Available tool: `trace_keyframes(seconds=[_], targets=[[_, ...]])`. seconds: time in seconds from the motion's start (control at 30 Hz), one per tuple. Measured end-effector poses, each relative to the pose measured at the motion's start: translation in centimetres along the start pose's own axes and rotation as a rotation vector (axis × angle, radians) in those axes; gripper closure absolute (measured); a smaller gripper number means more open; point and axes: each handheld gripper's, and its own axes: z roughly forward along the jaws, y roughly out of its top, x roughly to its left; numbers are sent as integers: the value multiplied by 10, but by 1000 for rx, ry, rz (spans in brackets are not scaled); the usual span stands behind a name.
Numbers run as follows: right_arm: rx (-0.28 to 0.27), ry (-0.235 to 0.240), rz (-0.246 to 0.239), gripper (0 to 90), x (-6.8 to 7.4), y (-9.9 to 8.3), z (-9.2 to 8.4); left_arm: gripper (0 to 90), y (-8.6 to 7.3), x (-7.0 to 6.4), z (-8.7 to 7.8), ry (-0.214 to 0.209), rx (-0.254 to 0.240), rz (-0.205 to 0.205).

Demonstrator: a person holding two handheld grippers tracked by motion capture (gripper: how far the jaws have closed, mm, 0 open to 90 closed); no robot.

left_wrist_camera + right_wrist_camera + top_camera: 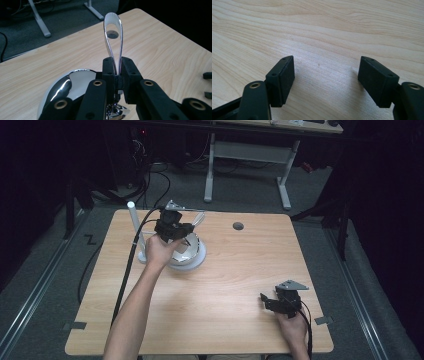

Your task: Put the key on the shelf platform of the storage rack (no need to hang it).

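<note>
The left claw [117, 67] was clamped on the looped handle of a shiny metal whisk [113, 35], its long axis running away from the claw over a polished steel bowl [65, 86] on the desk [235, 275]; the right claw [326, 80] gaped wide, well apart.

1 spoon [113, 32]; 1 bowl [75, 82]; 1 stand [134, 227]

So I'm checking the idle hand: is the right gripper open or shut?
Open. The right gripper has its jaws standing wide apart over bare table, with nothing between them.
</note>
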Motion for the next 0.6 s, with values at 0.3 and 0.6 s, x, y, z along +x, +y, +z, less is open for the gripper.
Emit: trace_keyframes(seconds=[0.3,0.6], targets=[[-1,9,-11,301,1,0,0,820,-7,4,16,10,33,-19],[-1,9,-11,301,1,0,0,817,-19,5,25,27,64,-21]])
